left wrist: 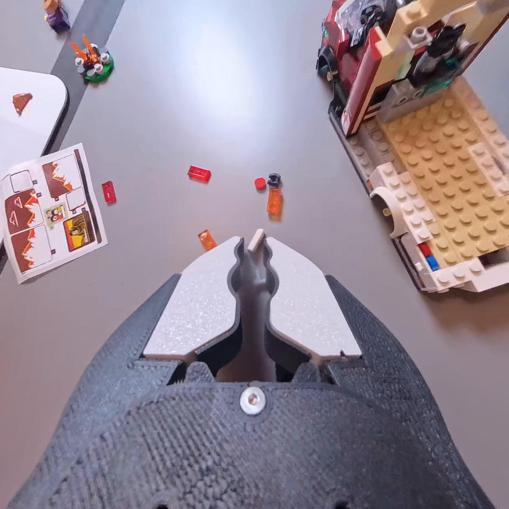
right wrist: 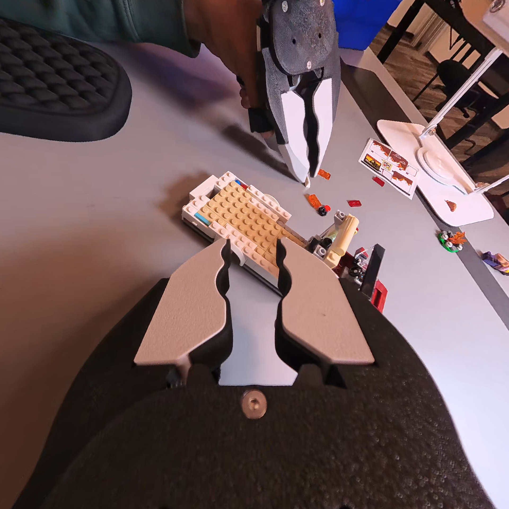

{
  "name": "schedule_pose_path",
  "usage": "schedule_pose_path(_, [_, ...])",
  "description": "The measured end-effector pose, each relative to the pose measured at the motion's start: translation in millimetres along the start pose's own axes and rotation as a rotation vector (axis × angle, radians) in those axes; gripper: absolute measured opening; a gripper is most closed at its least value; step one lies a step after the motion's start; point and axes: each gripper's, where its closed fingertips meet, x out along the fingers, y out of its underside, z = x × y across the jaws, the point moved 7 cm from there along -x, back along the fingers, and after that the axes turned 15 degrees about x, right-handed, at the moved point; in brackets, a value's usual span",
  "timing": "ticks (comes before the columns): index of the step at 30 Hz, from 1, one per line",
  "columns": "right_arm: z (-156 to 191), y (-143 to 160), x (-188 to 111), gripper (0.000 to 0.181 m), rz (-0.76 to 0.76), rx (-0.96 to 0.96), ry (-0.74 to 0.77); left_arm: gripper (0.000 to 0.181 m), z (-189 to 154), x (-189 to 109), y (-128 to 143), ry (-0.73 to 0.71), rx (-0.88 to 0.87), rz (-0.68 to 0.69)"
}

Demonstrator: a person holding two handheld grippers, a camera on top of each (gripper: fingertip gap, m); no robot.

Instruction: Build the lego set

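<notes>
- Above the table [left wrist: 248,82], the left gripper [left wrist: 254,242] pinches a white tile [left wrist: 256,240].
- Right gripper [right wrist: 252,242], jaws apart, hovers over the tan lego build [right wrist: 242,212].
- Loose pieces lie between the build and the sticker sheet [left wrist: 52,209].

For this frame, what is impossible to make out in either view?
- Left wrist view: the small tan piece in the left hand-held gripper is mostly hidden between the fingers, so its shape is unclear.
- Left wrist view: the vehicle's cab end is blurred and cut off by the top edge.
- Right wrist view: the right hand-held gripper covers the near edge of the tan studded floor.
</notes>
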Motion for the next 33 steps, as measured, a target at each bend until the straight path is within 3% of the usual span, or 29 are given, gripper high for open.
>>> schedule_pose_path(5, [-1,2,1,0.031,0.008,0.000,0.003,0.004,-5,-1,-3,-0.022,0.054,-0.019])
schedule_pose_path(8, [-2,-1,-1,0.031,-0.012,0.037,0.002,0.004,-17,-18,-16,-0.136,0.153,-0.156])
schedule_pose_path(16, [3,-29,-8,0.031,-0.228,0.445,-0.192,0.004,-92,-63,-64,-0.485,0.588,-0.394])
schedule_pose_path(21, [9,-37,-4,0.027,-0.310,0.649,-0.281,0.004,-119,-62,-75,-0.650,0.838,-0.367])
schedule_pose_path(28, [14,-35,0,0.010,-0.281,0.641,-0.285,0.004,-127,-61,-78,-0.716,0.942,-0.339])
schedule_pose_path(33, [15,-36,-2,0.008,-0.288,0.579,-0.296,0.008,-124,-64,-78,-0.662,0.858,-0.406])
